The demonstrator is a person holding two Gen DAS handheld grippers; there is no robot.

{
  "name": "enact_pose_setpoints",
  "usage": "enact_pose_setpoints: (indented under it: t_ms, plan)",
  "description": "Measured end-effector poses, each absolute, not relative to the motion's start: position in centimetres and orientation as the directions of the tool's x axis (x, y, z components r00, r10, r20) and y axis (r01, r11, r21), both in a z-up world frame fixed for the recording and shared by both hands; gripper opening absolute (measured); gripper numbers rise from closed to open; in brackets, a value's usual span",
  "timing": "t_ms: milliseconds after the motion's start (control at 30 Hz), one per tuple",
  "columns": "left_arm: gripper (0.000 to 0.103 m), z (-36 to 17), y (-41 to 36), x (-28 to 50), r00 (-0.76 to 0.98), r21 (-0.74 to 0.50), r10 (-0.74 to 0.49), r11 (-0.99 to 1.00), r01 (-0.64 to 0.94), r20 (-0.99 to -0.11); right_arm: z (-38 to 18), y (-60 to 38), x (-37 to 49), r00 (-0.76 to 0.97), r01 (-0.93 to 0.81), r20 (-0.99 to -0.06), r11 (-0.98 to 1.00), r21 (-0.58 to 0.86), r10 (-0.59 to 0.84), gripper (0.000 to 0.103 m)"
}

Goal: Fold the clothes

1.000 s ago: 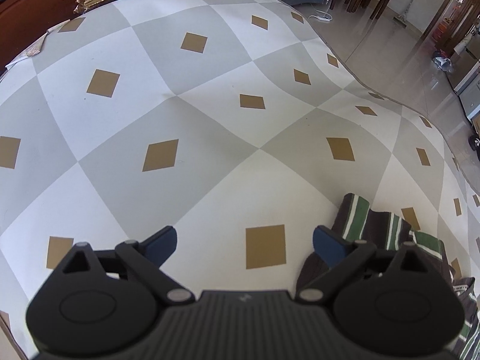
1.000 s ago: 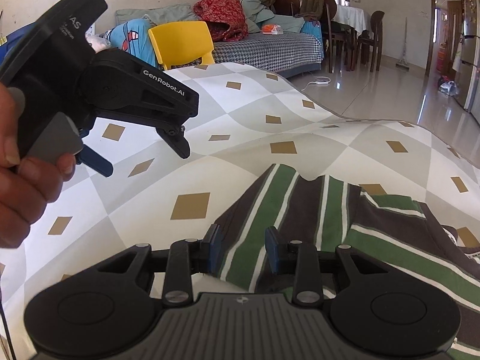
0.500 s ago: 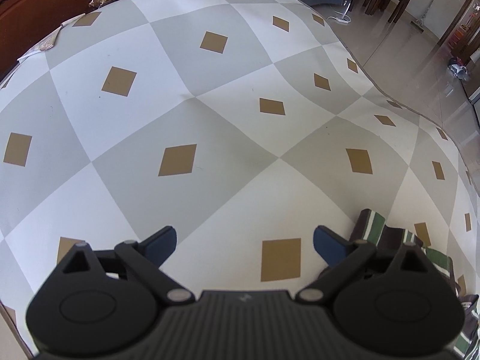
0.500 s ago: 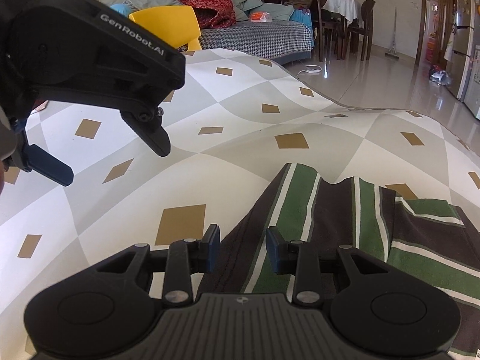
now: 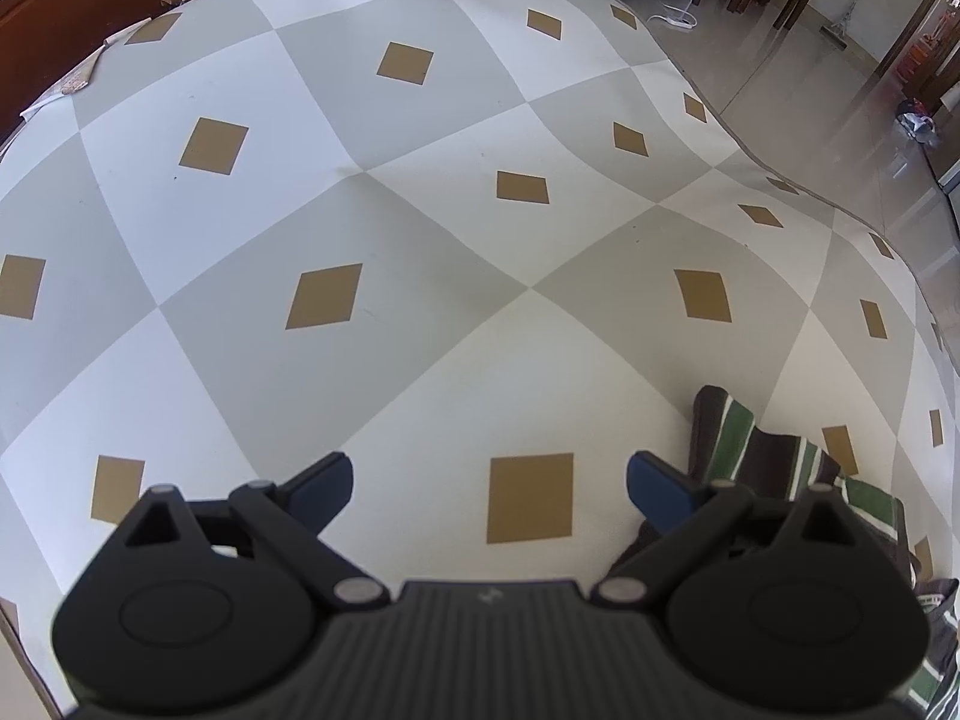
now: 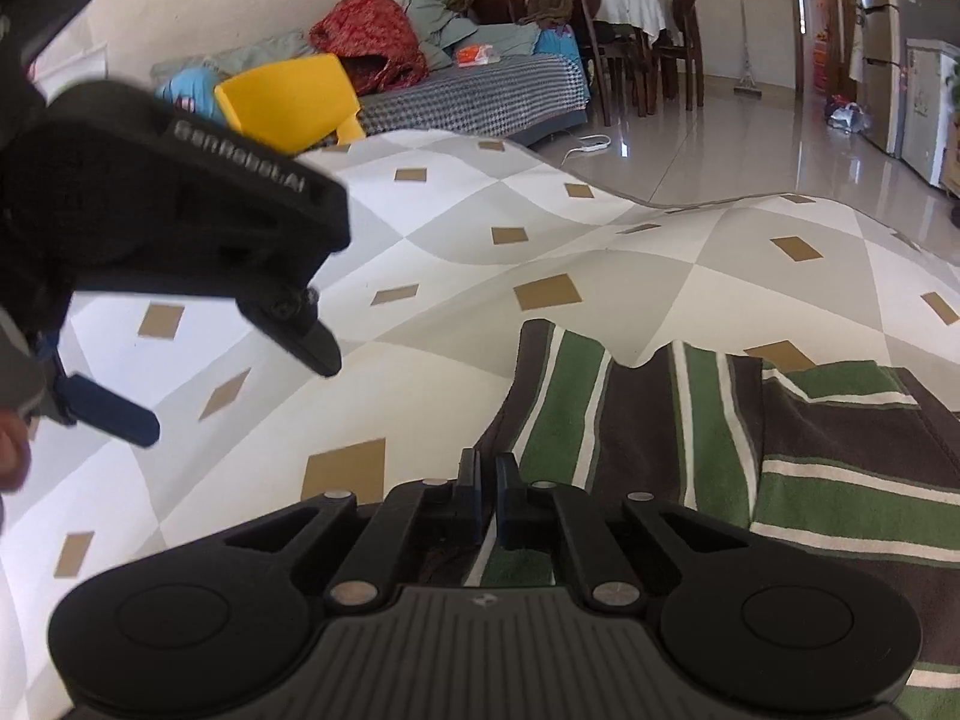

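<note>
Lettering "GenRobot.AI" marks the wide-open left gripper (image 6: pixel 228 372); right gripper (image 6: pixel 487 495) jaws pinch the striped garment (image 6: pixel 690 420).

Brown/green/white striped garment (image 6: pixel 690 420), grey/white checked mat w/ tan diamonds (image 5: pixel 420 210), yellow chair (image 6: pixel 288 99)

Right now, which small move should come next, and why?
Probably lower the left gripper onto the striped shirt's near edge and close it. Its jaws are open over bare tablecloth, while the right gripper is already shut on the shirt.
</note>
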State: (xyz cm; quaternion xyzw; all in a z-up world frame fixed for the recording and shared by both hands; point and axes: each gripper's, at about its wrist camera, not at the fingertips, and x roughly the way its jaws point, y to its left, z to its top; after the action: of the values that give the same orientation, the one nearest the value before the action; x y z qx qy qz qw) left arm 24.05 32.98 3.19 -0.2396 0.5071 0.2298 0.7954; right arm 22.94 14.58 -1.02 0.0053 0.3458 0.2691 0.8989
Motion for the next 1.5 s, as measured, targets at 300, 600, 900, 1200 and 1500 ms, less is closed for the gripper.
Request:
enact_pose_setpoints:
  t_ms: [300,600,900,1200,1500]
  plan:
    - [0.098,3.1,31.9,24.3,0.377,-0.142,0.117,0.793,-0.593,-0.919,-0.2,9.1,23.2,0.683,-0.296,-0.618,0.921,0.254,0.39,0.015]
    - [0.098,3.2,31.4,24.3,0.374,-0.141,0.115,0.794,-0.592,-0.921,1.5,8.8,22.3,0.714,-0.335,-0.576,0.917,0.218,0.398,0.024]
    - [0.099,3.5,33.0,23.7,0.365,-0.124,0.155,0.761,-0.636,-0.918,0.5,14.0,20.5,0.602,-0.567,-0.57,0.802,0.188,0.559,0.025]
    - [0.099,3.2,34.1,23.5,0.354,-0.128,0.151,0.746,-0.653,-0.923,-2.2,17.8,21.7,0.573,-0.61,-0.645,0.789,0.077,0.506,0.025]
    - [0.099,2.9,34.5,23.6,0.347,-0.131,0.146,0.74,-0.66,-0.926,-3.6,18.0,21.5,0.613,-0.611,-0.638,0.792,-0.008,0.466,0.024]
